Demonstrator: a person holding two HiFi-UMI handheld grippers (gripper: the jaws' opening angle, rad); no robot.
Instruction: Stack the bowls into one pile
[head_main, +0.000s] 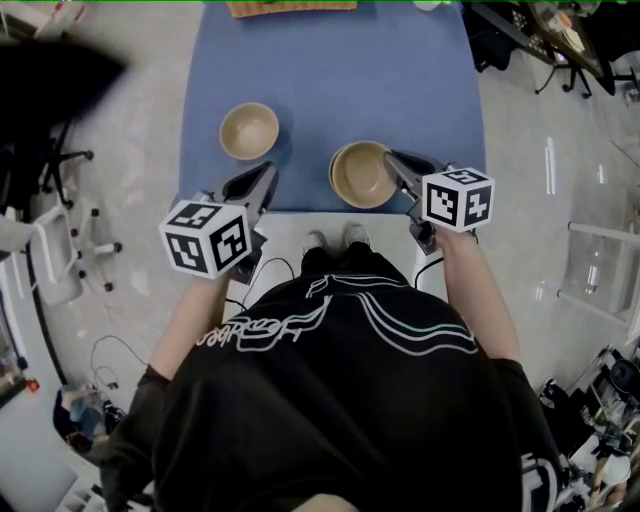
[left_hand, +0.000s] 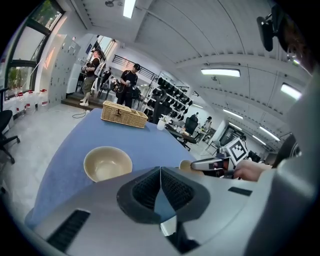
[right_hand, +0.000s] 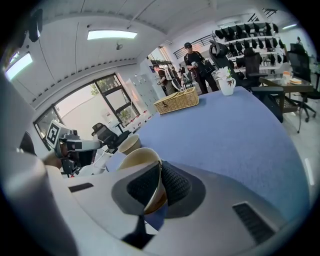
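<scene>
On the blue table (head_main: 330, 70) a tan bowl (head_main: 249, 131) stands alone at the left. To its right my right gripper (head_main: 392, 160) is shut on the near right rim of a second tan bowl (head_main: 360, 176). A second rim shows at that bowl's left edge, as if it sits in another bowl. The right gripper view has the held rim (right_hand: 150, 172) pinched between the pads, with the lone bowl (right_hand: 129, 144) beyond. My left gripper (head_main: 268, 172) hangs by the table's front edge, near the lone bowl (left_hand: 107, 164), shut and holding nothing (left_hand: 160, 172).
A wicker basket (head_main: 290, 8) sits at the table's far edge, and a white jug (right_hand: 226, 85) is near the far right corner. Office chairs (head_main: 60, 240) and cables lie on the floor at the left. People stand far off in the room.
</scene>
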